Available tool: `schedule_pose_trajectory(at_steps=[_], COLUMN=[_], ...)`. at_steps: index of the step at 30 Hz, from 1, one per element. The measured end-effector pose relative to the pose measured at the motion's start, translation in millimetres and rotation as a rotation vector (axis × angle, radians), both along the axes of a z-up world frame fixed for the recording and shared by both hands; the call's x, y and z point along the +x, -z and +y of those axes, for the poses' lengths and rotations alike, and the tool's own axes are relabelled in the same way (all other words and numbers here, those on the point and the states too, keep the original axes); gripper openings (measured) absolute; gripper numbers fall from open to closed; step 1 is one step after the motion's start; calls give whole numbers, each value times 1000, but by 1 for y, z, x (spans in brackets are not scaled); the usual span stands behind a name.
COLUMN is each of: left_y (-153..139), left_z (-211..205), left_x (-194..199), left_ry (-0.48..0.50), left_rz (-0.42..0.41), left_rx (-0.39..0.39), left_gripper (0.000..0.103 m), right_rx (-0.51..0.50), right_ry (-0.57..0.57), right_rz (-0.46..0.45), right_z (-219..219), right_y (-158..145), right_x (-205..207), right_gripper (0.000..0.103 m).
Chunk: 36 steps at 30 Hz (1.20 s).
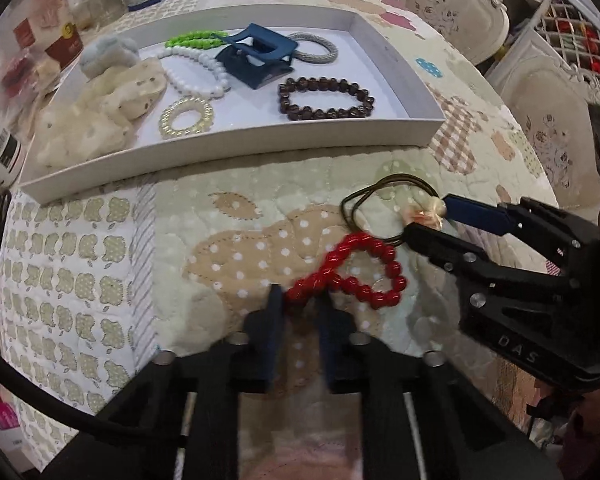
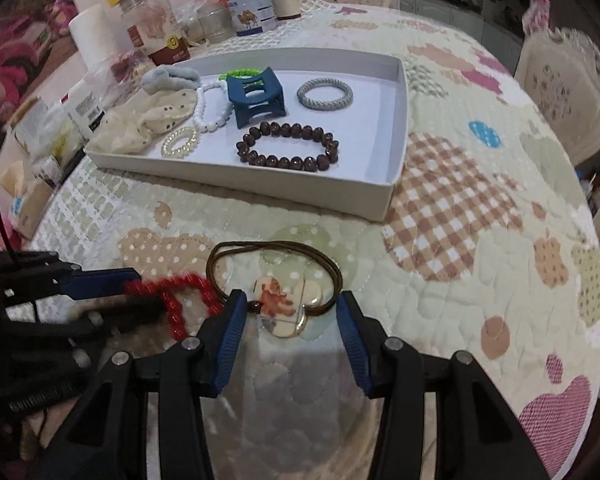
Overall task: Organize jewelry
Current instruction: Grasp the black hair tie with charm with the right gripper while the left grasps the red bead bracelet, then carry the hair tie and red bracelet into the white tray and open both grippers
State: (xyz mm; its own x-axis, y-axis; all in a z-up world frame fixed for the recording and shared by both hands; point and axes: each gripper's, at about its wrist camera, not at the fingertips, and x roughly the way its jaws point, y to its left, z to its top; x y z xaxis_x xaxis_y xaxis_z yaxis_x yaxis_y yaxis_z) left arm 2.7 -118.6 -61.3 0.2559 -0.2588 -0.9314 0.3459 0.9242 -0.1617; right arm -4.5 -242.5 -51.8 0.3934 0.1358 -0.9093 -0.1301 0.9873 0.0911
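Note:
A red bead bracelet [image 1: 352, 276] lies on the quilted cloth; my left gripper [image 1: 300, 294] is shut on its near end. It also shows in the right wrist view [image 2: 176, 296]. A brown hair tie with a cream flower charm [image 2: 288, 300] lies beside it. My right gripper [image 2: 290, 302] is open, its jaws on either side of the charm. In the left wrist view the right gripper [image 1: 424, 220] sits at the charm [image 1: 424, 212]. The white tray [image 1: 400, 80] behind holds a dark brown bead bracelet [image 1: 326, 98], a blue claw clip [image 1: 256, 56] and other pieces.
The tray [image 2: 396, 152] also holds white beads [image 2: 208, 108], green beads [image 1: 196, 39], a grey ring [image 2: 325, 94], a clear coil tie [image 1: 186, 116] and cream scrunchies [image 1: 112, 100]. Jars and bottles [image 2: 148, 16] stand behind it. Chairs [image 2: 568, 88] stand at the right.

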Motion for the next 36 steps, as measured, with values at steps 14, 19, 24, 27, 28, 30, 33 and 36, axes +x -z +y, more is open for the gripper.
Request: schedule_pose_trajectory(at_steps=[14,19,24,27,28,30,33,36], left_y=[-39,-58,-80,-94,-100,-108,-119,-126], left_z=[33,43,47,49,49,47,42,36], left_x=[-10,-11,-5,2,5,11,20,30], left_ry=[-86,-115,-141,-157,-161,-161,-153,-144], left_rz=[-57,-94,-144,-174,-185,-203,-228,-244], left_rx=[-68,-80,-86,-86,-90,-92,-88,-82], left_gripper=[9,9,9,9,9,9,9,9], right_rx=[85,122,132,141,142,144,141,135], right_ry=[32,28,14,11,11,11,10,12], right_rz=[-46,-83,-130,-158,-165,-183,-206,-223], right_z=[-25,-27,-26,-27,-27,-28,-29,-30], right_y=[-26,-44,-68,-80,-84,-92,-102,-110], right_x=[-16,-22,-22,-20,-20,-16,-11,-5], right_gripper=[11,11,11,11,11,11,11,11])
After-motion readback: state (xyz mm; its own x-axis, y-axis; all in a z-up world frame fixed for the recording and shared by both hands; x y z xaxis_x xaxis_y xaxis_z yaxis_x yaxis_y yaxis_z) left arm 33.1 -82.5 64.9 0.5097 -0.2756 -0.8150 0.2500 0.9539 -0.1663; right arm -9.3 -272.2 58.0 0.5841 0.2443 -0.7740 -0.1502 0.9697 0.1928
